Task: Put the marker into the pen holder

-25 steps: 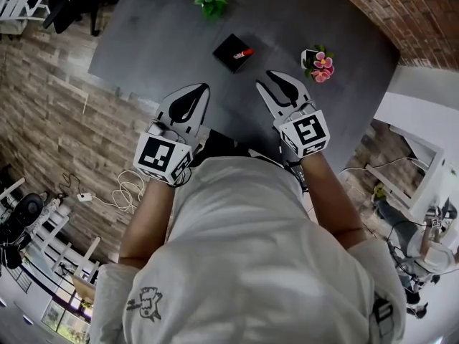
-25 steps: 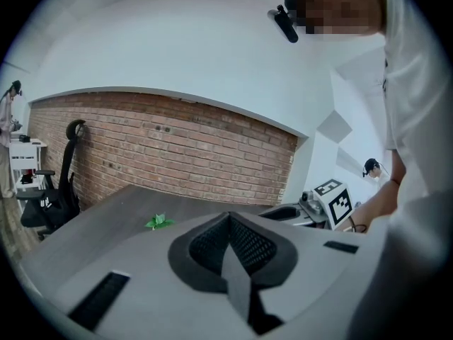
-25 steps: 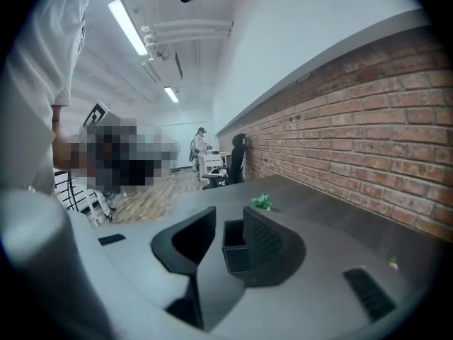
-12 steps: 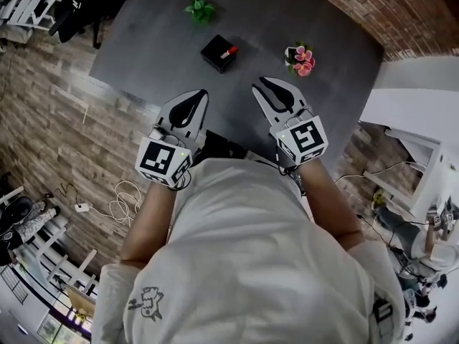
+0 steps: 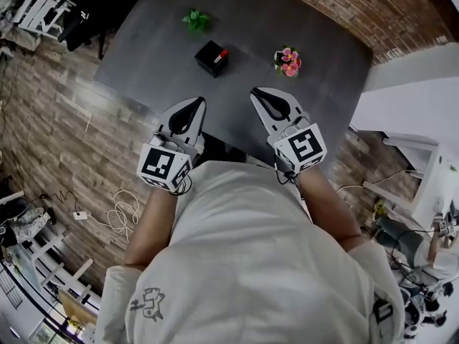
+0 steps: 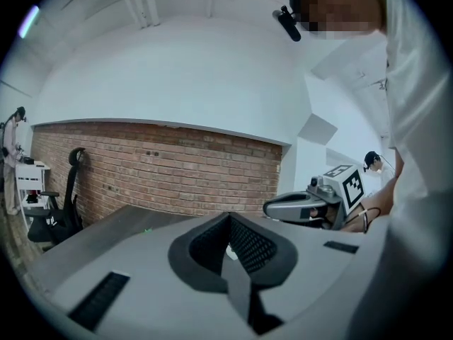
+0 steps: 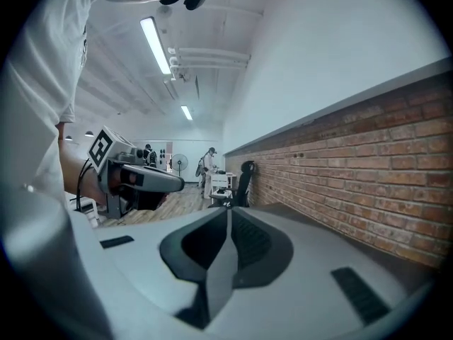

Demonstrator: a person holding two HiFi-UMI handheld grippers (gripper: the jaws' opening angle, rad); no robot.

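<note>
Though tiny, plainly red marker (image 5: pixel 221 51)

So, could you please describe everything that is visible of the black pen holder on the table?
The pen holder is a small black box, squarish and matte as it looks. It stands upright on the dark grey table, one corner turned toward the person. A red marker shows at its open top. Nothing else touches it.

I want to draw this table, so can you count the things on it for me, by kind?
Potted plants: 2 (green plant, pink flowers)
Black pen holder: 1
Red marker: 1
Total: 4
</note>
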